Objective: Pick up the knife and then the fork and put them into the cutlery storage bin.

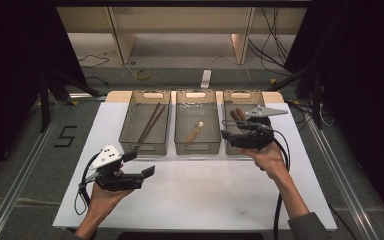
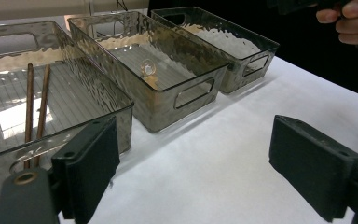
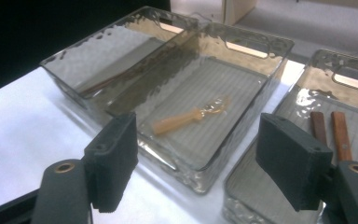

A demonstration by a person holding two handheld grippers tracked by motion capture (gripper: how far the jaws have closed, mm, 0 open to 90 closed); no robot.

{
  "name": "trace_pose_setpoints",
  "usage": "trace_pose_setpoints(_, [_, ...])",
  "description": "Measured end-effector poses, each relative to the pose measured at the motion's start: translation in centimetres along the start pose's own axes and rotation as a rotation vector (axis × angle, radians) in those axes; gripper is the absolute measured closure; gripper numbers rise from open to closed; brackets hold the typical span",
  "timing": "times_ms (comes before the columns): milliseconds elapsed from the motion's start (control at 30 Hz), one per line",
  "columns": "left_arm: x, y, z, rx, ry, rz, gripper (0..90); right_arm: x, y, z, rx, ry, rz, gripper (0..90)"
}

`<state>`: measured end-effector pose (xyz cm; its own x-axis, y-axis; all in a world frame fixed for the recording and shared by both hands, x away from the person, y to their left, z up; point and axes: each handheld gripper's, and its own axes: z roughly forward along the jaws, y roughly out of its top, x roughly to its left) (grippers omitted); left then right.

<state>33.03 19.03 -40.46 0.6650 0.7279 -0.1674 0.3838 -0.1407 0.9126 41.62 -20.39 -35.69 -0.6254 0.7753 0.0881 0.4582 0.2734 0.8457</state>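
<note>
Both grippers stand spread and empty; right gripper (image 1: 228,128) hovers over the right bin (image 1: 228,148), left gripper (image 1: 139,163) above the surface (image 1: 205,190). Withdraw without brushing the rim.

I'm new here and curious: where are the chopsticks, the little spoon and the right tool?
chopsticks (image 1: 150,123): high view, mid-shaft.
spoon (image 3: 179,120): right gripper view, on its handle.
right tool (image 1: 226,128): high view, between its open jaws.

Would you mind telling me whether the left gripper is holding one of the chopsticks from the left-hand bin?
No, the left gripper has open, empty jaws over the white table, and both chopsticks lie inside the left bin.
</note>
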Motion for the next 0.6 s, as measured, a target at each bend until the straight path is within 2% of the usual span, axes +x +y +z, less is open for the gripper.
trace_pose_setpoints(167, [0.1, 0.0, 0.0, 0.001, -0.003, -0.001, 15.6, 0.9, -1.8, -1.0, -0.057, 0.033, 0.009, 28.7])
trace_pose_setpoints(267, [0.1, 0.0, 0.0, 0.000, -0.003, 0.002, 15.6, 1.1, -2.9, -1.7, -0.074, 0.060, 0.001, 27.8])
trace_pose_setpoints(367, [0.0, 0.0, 0.0, 0.000, -0.006, 0.000, 15.6, 1.4, -4.2, -2.4, -0.100, 0.084, 0.028, 27.4])
trace_pose_setpoints(467, [-0.1, 0.0, 0.0, 0.002, -0.013, 0.006, 15.6, 1.8, -5.3, -2.9, -0.114, 0.063, 0.025, 27.2])
trace_pose_setpoints(600, [0.0, 0.0, 0.0, -0.002, -0.019, 0.007, 15.5, 2.2, -6.8, -3.4, -0.143, 0.063, 0.049, 27.2])
